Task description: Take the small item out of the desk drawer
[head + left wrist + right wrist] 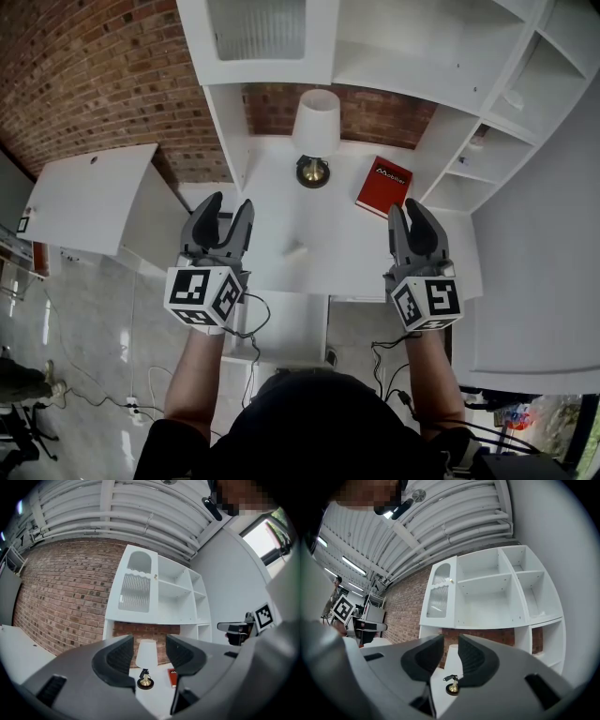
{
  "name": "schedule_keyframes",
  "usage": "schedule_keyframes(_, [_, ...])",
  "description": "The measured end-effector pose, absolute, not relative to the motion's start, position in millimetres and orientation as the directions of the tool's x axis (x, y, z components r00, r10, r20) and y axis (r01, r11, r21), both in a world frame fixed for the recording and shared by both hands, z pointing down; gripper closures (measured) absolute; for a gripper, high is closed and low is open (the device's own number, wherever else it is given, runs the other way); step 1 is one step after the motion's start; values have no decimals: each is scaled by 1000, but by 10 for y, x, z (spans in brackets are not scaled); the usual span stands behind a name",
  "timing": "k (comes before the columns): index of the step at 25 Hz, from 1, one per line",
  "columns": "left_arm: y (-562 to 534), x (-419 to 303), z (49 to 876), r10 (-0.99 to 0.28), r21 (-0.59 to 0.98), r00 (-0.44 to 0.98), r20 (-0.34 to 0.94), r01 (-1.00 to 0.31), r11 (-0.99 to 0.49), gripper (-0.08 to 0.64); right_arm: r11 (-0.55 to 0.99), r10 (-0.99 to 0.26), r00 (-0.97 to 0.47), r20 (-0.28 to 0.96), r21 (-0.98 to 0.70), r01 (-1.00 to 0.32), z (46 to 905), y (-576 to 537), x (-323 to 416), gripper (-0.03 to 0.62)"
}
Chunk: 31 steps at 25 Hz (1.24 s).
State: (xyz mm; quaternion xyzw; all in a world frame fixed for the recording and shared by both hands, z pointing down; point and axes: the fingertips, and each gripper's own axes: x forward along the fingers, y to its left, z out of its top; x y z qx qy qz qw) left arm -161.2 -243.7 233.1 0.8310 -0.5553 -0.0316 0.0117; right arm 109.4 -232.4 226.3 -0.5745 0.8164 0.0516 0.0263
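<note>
Both tongs hover empty, jaws apart: left tongs (228, 202) left of the lamp (316, 122), right tongs (406, 206) right of it; a pale speck (295, 250) before the lamp is indistinct.

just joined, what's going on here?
A person holds the left gripper and the right gripper above a white desk that carries a lamp and a red book. Both grippers' jaws stand apart with nothing between them, the left wider than the right. Neither is touching anything, and no small item has been picked up.
</note>
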Motion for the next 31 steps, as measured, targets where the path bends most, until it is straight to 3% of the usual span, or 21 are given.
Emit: schedule_keyframes(31, [-2277,-1774,2405,-899,49,438,-23,-898,-438,345,322,-941,-325,-95,44,-946,2281,-2098,825,526])
